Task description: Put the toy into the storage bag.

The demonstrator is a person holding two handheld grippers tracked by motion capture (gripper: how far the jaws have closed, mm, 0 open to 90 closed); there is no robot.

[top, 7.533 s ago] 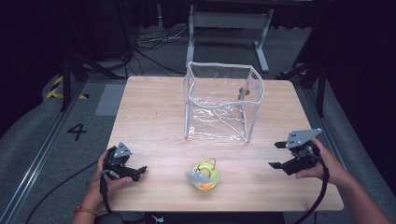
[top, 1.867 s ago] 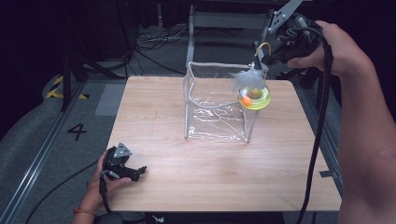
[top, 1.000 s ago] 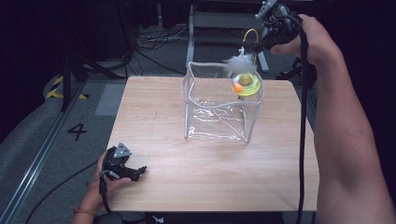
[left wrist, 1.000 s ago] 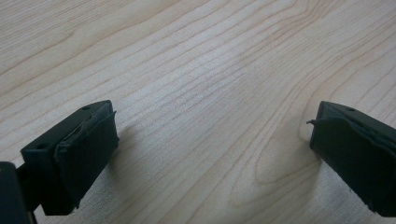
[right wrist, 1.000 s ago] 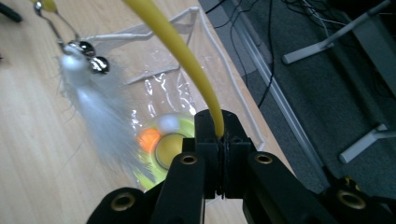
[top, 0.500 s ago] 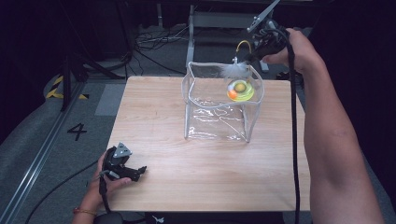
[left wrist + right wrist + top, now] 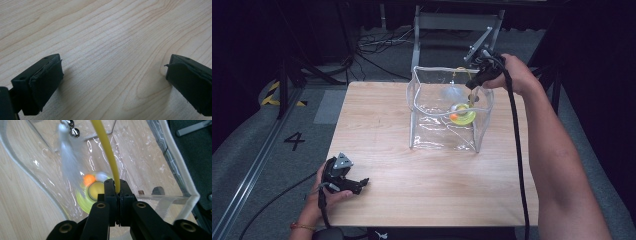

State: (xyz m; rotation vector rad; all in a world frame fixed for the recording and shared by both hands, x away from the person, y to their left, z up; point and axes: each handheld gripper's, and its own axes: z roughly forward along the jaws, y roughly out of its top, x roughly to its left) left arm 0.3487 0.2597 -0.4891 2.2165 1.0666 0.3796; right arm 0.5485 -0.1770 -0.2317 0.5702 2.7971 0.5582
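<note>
The toy (image 7: 462, 114) hangs, seemingly, inside the box (image 7: 427, 112), mid-table (image 7: 377, 125).

I'm working in what looks like a lab or recording studio rather than anyone's home. The light wooden table (image 7: 412, 150) stands alone on grey carpet (image 7: 252, 150), and black curtains (image 7: 272, 30) close off the space on all sides. A tangle of black cables (image 7: 377, 42) runs across the floor behind the table, next to a grey metal stand (image 7: 457, 22). On the floor to my left I see a metal rail (image 7: 247, 180), a strip of yellow-and-black hazard tape (image 7: 272, 95), and a large number 4 (image 7: 294, 141) marked on the carpet, like a numbered station.
</note>
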